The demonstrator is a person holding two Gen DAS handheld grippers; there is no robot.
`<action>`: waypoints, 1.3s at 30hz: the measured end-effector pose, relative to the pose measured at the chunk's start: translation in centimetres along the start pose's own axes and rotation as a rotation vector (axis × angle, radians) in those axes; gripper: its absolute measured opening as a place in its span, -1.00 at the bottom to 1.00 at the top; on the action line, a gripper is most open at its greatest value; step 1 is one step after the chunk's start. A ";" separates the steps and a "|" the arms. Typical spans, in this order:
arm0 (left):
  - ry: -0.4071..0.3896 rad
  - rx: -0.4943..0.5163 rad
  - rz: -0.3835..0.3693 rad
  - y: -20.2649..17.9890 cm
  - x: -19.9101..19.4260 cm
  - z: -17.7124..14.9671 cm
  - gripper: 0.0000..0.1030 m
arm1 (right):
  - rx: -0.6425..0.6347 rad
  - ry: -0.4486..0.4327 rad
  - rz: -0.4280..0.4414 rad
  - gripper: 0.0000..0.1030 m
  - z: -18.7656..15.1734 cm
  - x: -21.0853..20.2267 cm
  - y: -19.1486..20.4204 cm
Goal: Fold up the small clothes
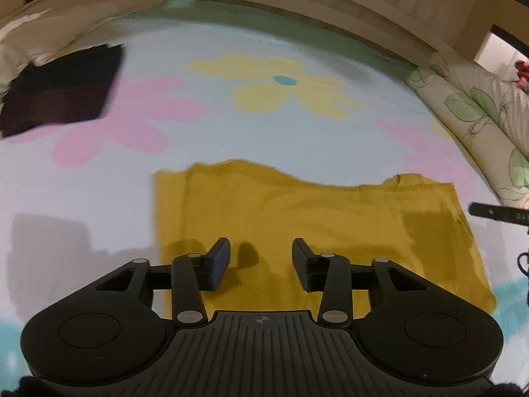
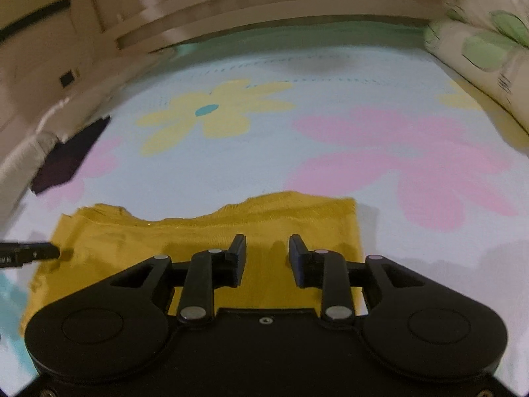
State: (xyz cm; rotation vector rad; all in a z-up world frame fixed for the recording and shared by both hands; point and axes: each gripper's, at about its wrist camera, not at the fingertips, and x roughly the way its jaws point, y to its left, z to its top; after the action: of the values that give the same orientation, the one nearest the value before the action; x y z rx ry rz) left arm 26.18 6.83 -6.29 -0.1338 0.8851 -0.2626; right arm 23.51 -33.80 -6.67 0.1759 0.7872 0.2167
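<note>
A yellow shirt (image 1: 297, 231) lay flat on a bed sheet (image 1: 264, 132) with big pink and yellow flowers. It was folded into a wide block.

The left gripper (image 1: 261, 258) hung over the near part of the shirt. Its jaws were partly open and held nothing. The cloth showed in the gap between them.

The right gripper (image 2: 267, 254) was over the near right part of the shirt (image 2: 198, 231). Its jaws were partly open too, with nothing in them.

A dark folded cloth (image 1: 59, 89) lay far off to the left, near the bed's edge. A pillow with green leaves (image 1: 479, 115) sat on the right side.
</note>
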 end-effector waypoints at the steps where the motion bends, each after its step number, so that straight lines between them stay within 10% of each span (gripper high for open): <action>1: 0.006 -0.021 0.005 0.5 -0.6 -0.4 -0.20 | 0.012 0.008 -0.003 -0.16 -0.2 -0.7 -0.3; 13: 0.079 -0.144 0.007 1.8 -3.0 -5.2 -0.06 | 0.137 0.116 -0.005 0.19 -5.4 -6.9 -2.6; 39: 0.087 -0.066 -0.026 1.0 -0.9 -5.1 -0.05 | 0.123 0.248 0.058 -0.10 -8.1 -4.1 -2.8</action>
State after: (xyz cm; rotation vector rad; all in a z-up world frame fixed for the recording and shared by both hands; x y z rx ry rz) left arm 21.85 8.01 -9.07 -0.1964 0.9788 -0.2654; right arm 15.26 -36.95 -10.09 0.2917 1.0437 0.2483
